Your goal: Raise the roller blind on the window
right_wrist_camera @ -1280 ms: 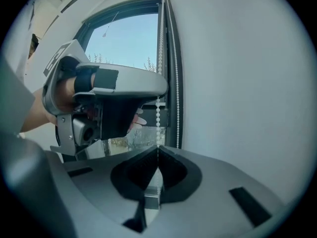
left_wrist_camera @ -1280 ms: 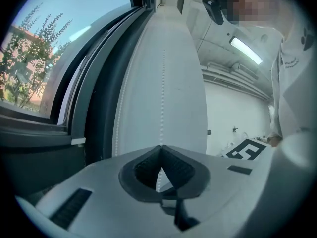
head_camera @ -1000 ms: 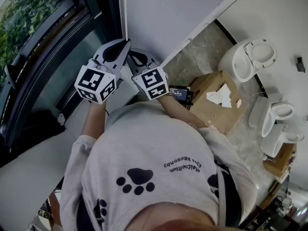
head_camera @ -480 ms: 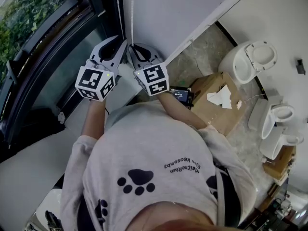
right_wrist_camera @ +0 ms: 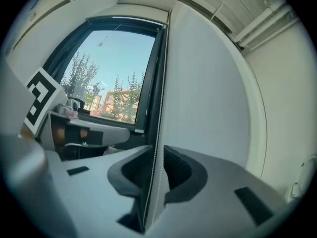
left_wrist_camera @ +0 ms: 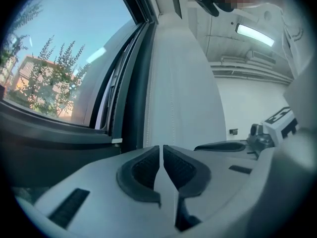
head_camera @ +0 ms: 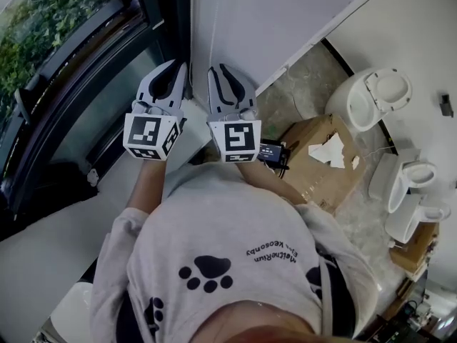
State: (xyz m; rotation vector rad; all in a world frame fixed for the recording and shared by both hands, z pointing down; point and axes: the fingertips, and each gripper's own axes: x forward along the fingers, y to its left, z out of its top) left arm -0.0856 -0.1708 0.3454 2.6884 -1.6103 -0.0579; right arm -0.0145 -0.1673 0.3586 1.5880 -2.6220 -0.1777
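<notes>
Cord [right_wrist_camera: 159, 73] runs between the risen right gripper's [head_camera: 219, 70] parted jaws; left gripper's [head_camera: 179, 65] jaws just closed to a slit, empty.

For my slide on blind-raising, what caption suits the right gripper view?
Right claw straddles the blind's bead chain, jaws slightly apart, beside the dark-framed window.

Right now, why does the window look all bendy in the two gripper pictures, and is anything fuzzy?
Left gripper view: the wide lens bows the window frame and darkens the corners, and the close-up jaws look soft. Right gripper view: same curving, with bright sky glowing through the window and the bead chain just a thin line. Head view: even light, a crisp cardboard box and nearly straight lines.
</notes>
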